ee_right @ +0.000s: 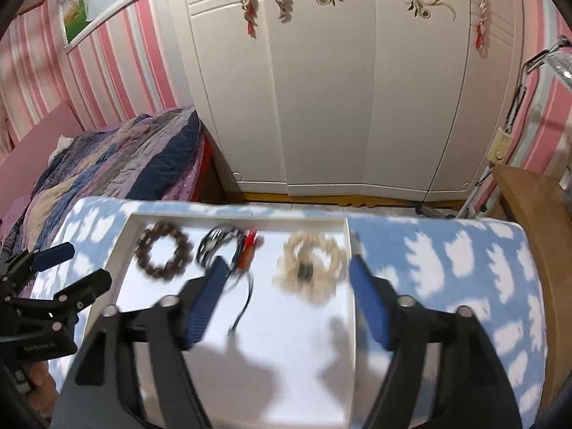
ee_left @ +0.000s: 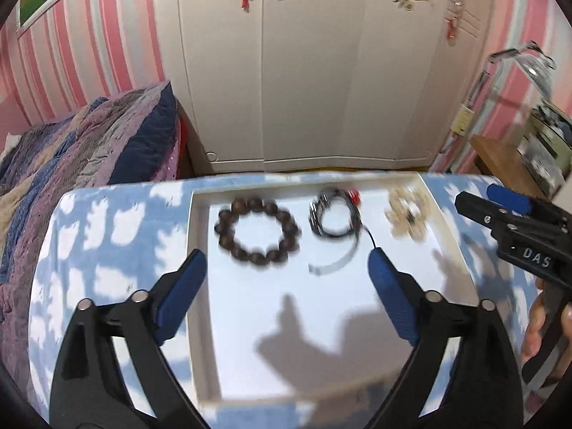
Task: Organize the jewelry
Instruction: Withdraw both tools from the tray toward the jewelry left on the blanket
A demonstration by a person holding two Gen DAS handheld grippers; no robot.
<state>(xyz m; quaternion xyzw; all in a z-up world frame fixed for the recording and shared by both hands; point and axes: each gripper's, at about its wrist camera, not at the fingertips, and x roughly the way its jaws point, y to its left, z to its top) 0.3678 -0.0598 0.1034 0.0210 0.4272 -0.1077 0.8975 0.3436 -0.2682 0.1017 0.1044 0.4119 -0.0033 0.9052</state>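
Note:
A white tray point(ee_left: 200, 286) lies on a table with a blue cloud-print cloth point(ee_left: 107, 236). In its far part sit a dark wooden bead bracelet point(ee_left: 255, 230), a black cord bundle with a red bit point(ee_left: 334, 216) and a pale bead bracelet point(ee_left: 407, 216). My left gripper point(ee_left: 286, 275) is open and empty above the tray, just short of the dark bracelet. My right gripper point(ee_right: 289, 282) is open and empty above the tray point(ee_right: 352, 286), near the pale bracelet point(ee_right: 311, 268); the dark bracelet point(ee_right: 162, 250) and the cord bundle point(ee_right: 228, 246) lie to its left.
A white wardrobe point(ee_left: 307, 71) stands behind the table. A bed with a striped quilt point(ee_left: 82, 150) is at the left. A wooden desk point(ee_right: 536, 221) borders the table at the right. The left gripper shows at the left edge of the right wrist view point(ee_right: 68, 271).

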